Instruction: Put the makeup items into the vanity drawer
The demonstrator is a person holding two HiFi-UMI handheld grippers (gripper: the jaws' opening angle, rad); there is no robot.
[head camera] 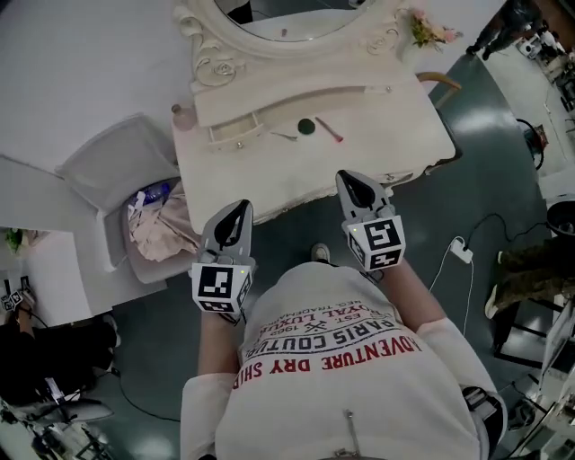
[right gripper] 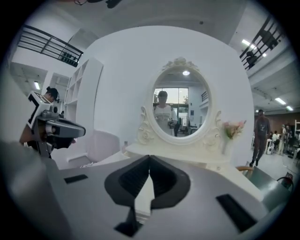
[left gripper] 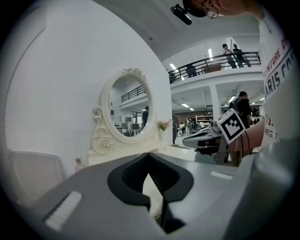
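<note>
The white vanity (head camera: 377,153) stands ahead of me under an oval mirror (head camera: 287,18). On its top lie a dark round compact (head camera: 306,127), a pink stick (head camera: 329,129) and a thin brush-like item (head camera: 286,137). A small bottle (head camera: 182,117) stands at the top's left end. The low drawer unit (head camera: 235,135) under the mirror looks closed. My left gripper (head camera: 241,208) hovers before the vanity's front edge, shut and empty. My right gripper (head camera: 349,178) is over the front edge, also shut and empty. In both gripper views the jaw tips meet, left gripper (left gripper: 149,157) and right gripper (right gripper: 150,159).
A white chair (head camera: 117,166) and a bin with pink cloth (head camera: 157,229) stand left of the vanity. Pink flowers (head camera: 429,31) sit at the vanity's right back corner. A power strip (head camera: 461,252) with cable lies on the floor at right. People stand in the background.
</note>
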